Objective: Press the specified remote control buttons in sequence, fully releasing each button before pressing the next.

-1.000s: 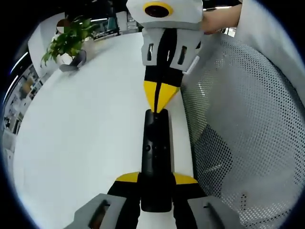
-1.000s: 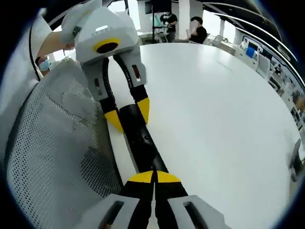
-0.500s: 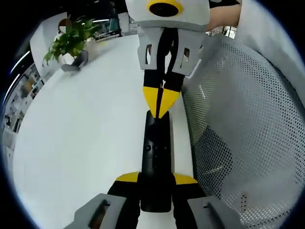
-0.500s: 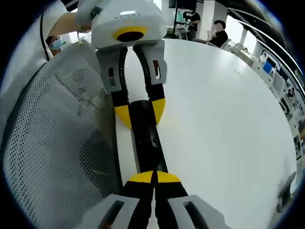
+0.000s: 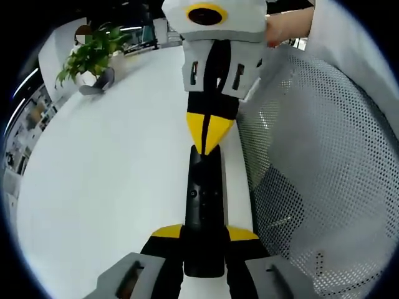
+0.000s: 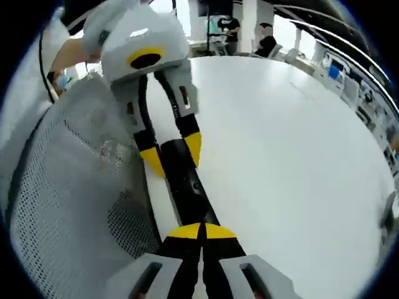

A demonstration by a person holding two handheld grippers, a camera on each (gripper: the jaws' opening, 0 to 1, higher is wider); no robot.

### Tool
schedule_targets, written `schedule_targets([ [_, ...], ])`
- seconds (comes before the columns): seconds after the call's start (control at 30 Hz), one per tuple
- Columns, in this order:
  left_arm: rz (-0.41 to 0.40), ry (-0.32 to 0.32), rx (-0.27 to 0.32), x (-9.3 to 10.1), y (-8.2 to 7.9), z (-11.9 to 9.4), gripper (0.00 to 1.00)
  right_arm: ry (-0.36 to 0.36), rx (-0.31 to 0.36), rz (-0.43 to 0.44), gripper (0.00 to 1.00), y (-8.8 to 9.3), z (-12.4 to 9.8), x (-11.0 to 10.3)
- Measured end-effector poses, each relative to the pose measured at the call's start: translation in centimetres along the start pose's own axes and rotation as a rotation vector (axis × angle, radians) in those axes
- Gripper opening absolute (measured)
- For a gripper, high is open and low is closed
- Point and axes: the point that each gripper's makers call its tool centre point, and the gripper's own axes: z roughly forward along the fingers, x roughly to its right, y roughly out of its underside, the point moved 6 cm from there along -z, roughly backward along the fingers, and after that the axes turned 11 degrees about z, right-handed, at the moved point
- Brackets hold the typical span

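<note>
A slim black remote [image 5: 204, 193] lies lengthwise along the white table's edge. My left gripper [image 5: 204, 233] is shut on its near end, one yellow tip on each side. My right gripper [image 5: 209, 138] comes in from the far side, shut, its joined yellow tips pointing down onto the remote's far end. In the right gripper view the remote [image 6: 187, 187] runs away from my shut right gripper [image 6: 201, 232], whose tips rest at its end. The left gripper [image 6: 171, 152] clamps the other end there.
The white table [image 5: 112, 174] spreads wide to one side. A grey mesh chair back [image 5: 312, 174] [image 6: 68, 187] sits close against the table edge beside the remote. A potted plant [image 5: 87, 53] stands at the far corner. People sit in the background [image 6: 268, 43].
The right gripper has rocked and tilted a little while its tips stayed at the remote's end. The left gripper and the remote have not moved.
</note>
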Motion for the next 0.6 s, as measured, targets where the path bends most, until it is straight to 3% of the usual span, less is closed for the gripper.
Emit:
schedule_targets([
  [0.07,0.008,0.004,-0.009,0.0,-0.1,0.0,0.24,0.010,0.027,-0.057,0.00,-0.3,-0.3,-0.1],
  [0.23,0.013,0.012,-0.015,-0.1,-0.1,0.0,0.24,0.021,-0.059,-0.290,0.00,-0.6,0.7,-1.0],
  [0.37,0.004,0.007,-0.015,-0.1,-0.1,0.0,0.24,0.018,-0.083,-0.305,0.00,-1.0,1.5,-1.5],
  [0.6,0.017,0.022,-0.039,-0.2,-0.3,0.1,0.24,0.045,-0.125,-0.413,0.00,-1.2,1.5,-1.6],
])
